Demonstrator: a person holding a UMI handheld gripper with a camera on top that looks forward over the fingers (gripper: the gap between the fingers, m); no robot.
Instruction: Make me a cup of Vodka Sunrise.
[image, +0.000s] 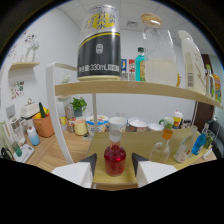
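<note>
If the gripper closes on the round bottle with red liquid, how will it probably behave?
The red-liquid bottle looks like clear glass, so it is probably slippery and fragile. Its rounded belly may slide in the gripper, whose fingers stand open around it. Being mostly full, it is likely heavy for its size.

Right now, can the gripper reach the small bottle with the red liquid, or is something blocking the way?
Probably yes. The red bottle stands on the wooden board just ahead of the open gripper, roughly centred between its fingers, with nothing in front of it. The shelf with the can sits well above.
</note>
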